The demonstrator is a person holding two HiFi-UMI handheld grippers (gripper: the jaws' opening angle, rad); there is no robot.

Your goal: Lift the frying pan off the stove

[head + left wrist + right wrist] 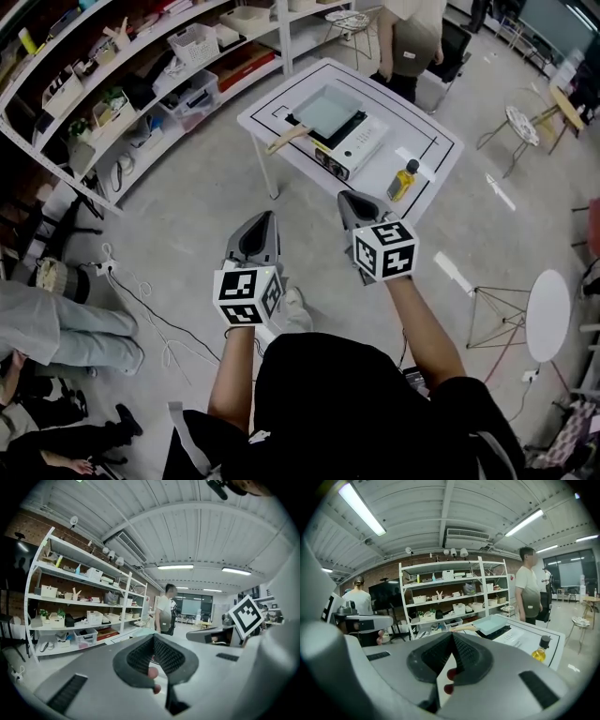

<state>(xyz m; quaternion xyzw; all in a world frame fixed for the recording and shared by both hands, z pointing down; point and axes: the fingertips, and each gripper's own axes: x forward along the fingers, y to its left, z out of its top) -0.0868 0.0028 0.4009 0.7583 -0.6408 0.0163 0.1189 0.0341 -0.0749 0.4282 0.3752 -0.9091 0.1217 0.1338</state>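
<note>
A square pale-green frying pan (328,111) with a wooden handle (286,140) sits on a white portable stove (354,146) on the white table (429,157). The handle points left, off the stove. In the head view both grippers hang over the floor, well short of the table. My left gripper (259,228) is shut and holds nothing, its pads meeting at the tip (153,637). My right gripper (353,201) is shut and empty too (452,637). The right gripper view shows the pan (493,624) and stove (521,637) ahead and to the right.
A yellow oil bottle (404,180) stands on the table's near right part. A person (409,42) stands behind the table. Stocked shelves (141,75) run along the left. People sit at the lower left (56,328). A round white table (548,314) and wire stools are at the right.
</note>
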